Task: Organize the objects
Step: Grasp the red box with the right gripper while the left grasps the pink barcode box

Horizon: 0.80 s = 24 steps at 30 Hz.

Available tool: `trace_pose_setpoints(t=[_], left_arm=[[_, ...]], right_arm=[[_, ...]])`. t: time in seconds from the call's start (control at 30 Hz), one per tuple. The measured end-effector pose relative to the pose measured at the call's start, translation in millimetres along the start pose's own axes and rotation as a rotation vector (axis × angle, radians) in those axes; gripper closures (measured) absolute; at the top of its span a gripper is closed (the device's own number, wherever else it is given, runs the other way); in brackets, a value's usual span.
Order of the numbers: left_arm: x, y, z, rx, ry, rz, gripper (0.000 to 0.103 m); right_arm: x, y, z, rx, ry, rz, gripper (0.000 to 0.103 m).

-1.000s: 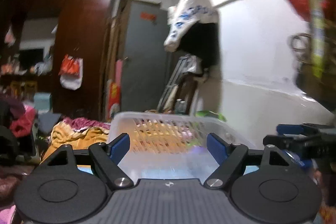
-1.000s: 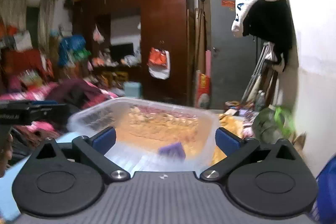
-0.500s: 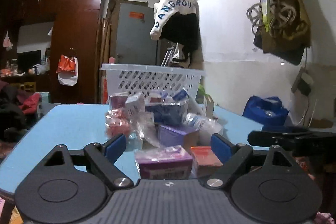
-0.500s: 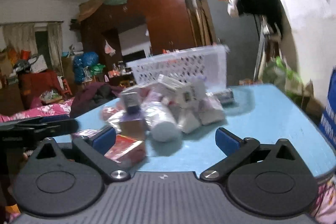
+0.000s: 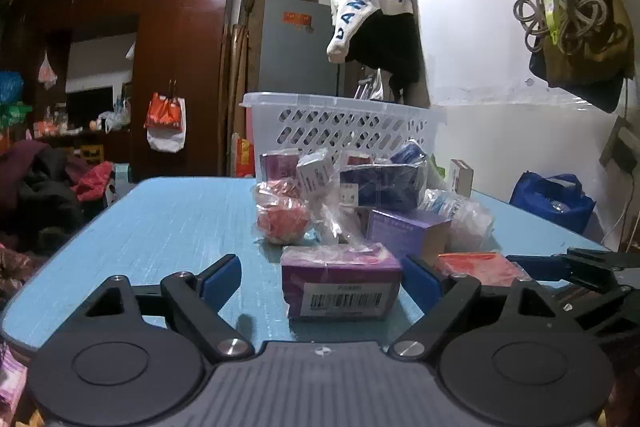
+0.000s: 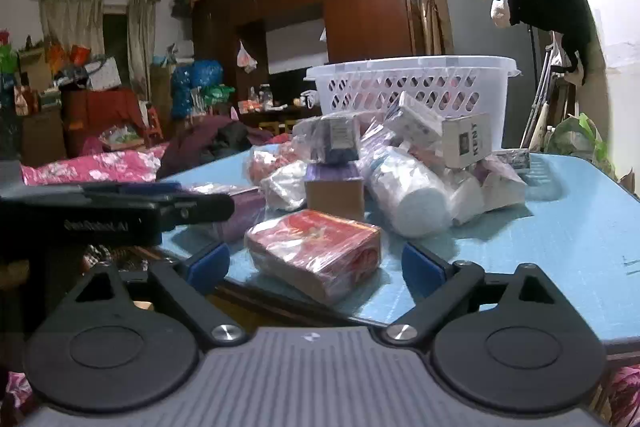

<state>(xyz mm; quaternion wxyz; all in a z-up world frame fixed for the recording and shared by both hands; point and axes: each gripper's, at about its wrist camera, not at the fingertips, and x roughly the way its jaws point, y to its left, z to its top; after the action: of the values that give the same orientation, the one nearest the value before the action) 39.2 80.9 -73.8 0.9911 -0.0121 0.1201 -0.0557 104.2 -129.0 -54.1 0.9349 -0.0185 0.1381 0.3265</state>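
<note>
We hold the left tongs (image 5: 320,277) low over the near edge of the blue table (image 5: 172,227), their blue pads spread wide with nothing pressed between them; a purple box (image 5: 340,281) with a barcode label on its near face stands on the table in the gap, close to the right-hand pad, though we cannot tell whether it touches. Our right tongs (image 6: 316,267) hover at the near edge of the table (image 6: 560,239), their jaws closing but the pads still clear of the red wrapped packet (image 6: 316,251) that lies between them near that edge. Behind both items sits a heap of goods toward the middle of the table: an orange-pink bundle in clear plastic (image 5: 282,217), a second purple box (image 5: 404,231), a dark blue packet (image 5: 384,183), a white roll in film (image 6: 408,195) and a pale carton printed KENT (image 6: 468,141) leaning on top. At the far edge of the table stands a white perforated basket (image 5: 340,125), upright, just behind the heap. In the left view the right tongs reach in from the right margin, beside the red packet; in the right view the left tongs reach in from the left, next to the purple box.
</note>
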Motion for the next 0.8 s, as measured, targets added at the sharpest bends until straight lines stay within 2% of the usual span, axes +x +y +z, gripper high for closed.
trace_pose_setpoints(t=[0.17,0.2,0.23,0.27,0.4,0.43,0.47,0.8], left_arm=[[-3,-8,1,0.037,-0.015,-0.005,0.014],[-3,-9,1,0.042,-0.015,-0.009,0.014],[-3,-10,1,0.046,-0.012,-0.01,0.014],[-2,-10,0,0.048,-0.008,-0.009,0.014],[3,-12,-2,0.037,0.001,-0.005,0.014],[3,-12,-3,0.038,-0.002,0.001,0.018],[2,-12,-3,0.039,-0.008,0.0,0.037],[-7,-8,2,0.021,-0.051,-0.028,0.036]], right_arm=[[3,11,-5,-0.036,-0.004,-0.022,0.009],[4,13,-6,-0.049,-0.005,-0.032,0.015],[4,14,-7,-0.058,-0.005,-0.038,0.027],[2,14,-7,-0.06,-0.01,-0.043,0.028],[-10,6,-9,-0.065,-0.015,-0.071,0.028],[-13,2,-8,-0.061,-0.019,-0.075,0.028],[-16,-1,-7,-0.057,-0.024,-0.077,0.029],[-35,-38,-1,0.005,-0.059,-0.123,0.028]])
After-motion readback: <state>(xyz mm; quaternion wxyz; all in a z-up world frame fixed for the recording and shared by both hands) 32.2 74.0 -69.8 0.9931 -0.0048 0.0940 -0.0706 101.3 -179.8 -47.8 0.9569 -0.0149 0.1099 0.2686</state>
